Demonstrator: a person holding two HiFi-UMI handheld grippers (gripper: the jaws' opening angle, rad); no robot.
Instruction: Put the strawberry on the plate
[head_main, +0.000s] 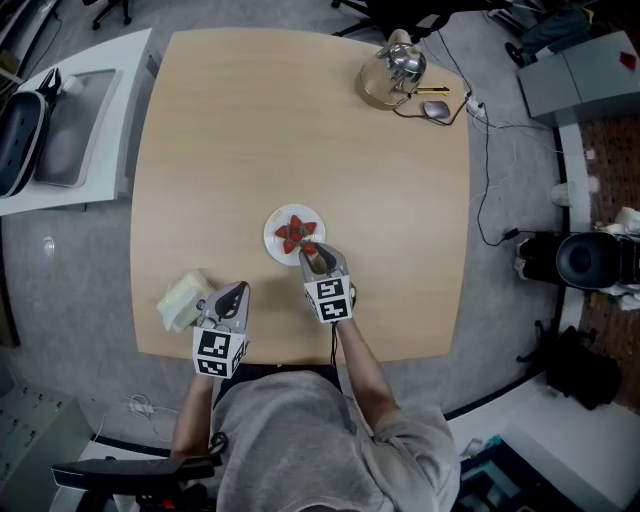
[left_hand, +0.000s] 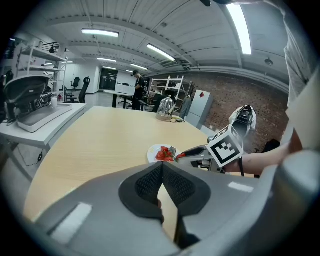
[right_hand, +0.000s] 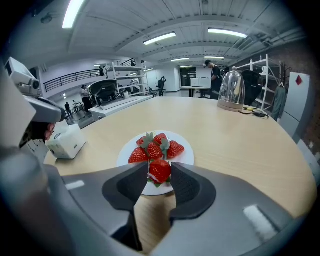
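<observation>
A white plate (right_hand: 187, 157) on the wooden table carries several red strawberries (right_hand: 155, 149). My right gripper (right_hand: 160, 172) is shut on one more strawberry (right_hand: 160, 171), its pads pressing both sides, over the plate's near rim. Whether the fruit touches the plate I cannot tell. In the head view the right gripper (head_main: 312, 250) reaches the plate (head_main: 275, 232) from the front. My left gripper (head_main: 237, 290) hangs near the table's front edge, left of the plate, shut and holding nothing. Its pads (left_hand: 150, 182) meet in the left gripper view, where the plate (left_hand: 152, 152) lies ahead.
A white box (head_main: 182, 300) lies just left of the left gripper. A glass dome (head_main: 392, 75), a mouse (head_main: 436, 109) and cables sit at the table's far right corner. A side table with a chair (head_main: 20, 135) stands to the left.
</observation>
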